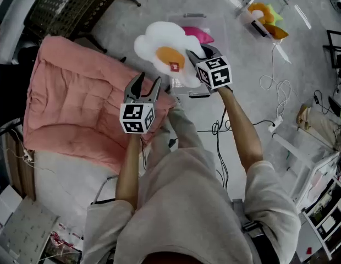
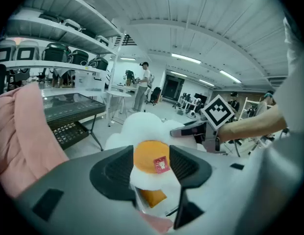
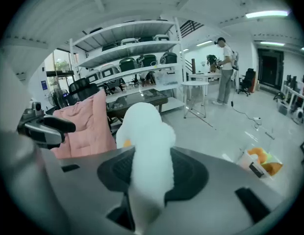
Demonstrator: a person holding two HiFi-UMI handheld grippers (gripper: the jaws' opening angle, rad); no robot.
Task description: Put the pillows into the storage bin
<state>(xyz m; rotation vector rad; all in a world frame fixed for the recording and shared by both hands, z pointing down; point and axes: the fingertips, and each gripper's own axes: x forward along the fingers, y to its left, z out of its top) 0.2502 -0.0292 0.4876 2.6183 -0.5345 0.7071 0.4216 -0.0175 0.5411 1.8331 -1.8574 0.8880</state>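
**A:** Grey poured-concrete floor (image 1: 159, 4), smooth and patchy. Loose white cables (image 1: 272, 81) trail across it at right. Metal shelving racks (image 3: 127, 48) stand along the hall behind.

**B:** Soft goods noted?

**A:** Pink quilted fabric cushion (image 1: 82, 98), stitched in long channels, draped over a seat at left. White plush fried-egg-shaped pillow (image 1: 162, 51): lobed outline, fuzzy pile, flat orange yolk disc with a small red tag on it.

**B:** Position of the pillow?

**A:** Off the floor, held over the clear plastic storage bin (image 1: 193, 16) and not inside it. A magenta pillow (image 1: 199, 34) of smoother fabric lies in that bin, partly hidden behind the egg's white edge.

**B:** Right side?

**A:** Right gripper (image 1: 199, 54) is clamped on the pillow's white rim. Seen along its own jaws, the right gripper (image 3: 152, 175) has the plush bunched into a narrow fold between the ribbed black pads, with both pads pressing on it.

**B:** Left side?

**A:** Left gripper (image 1: 148, 84) has its jaws standing apart, gripping nothing. It hovers above the cushion's right edge, just below the pillow. From the left gripper (image 2: 152, 168) itself, the yolk and red tag show through the gap, beyond the pads. Whether plush brushes a tip, I cannot tell.

**B:** Anything further?

**A:** A second clear box (image 1: 264, 16) at far right holds orange and yellow-green soft shapes, well apart from the storage bin.
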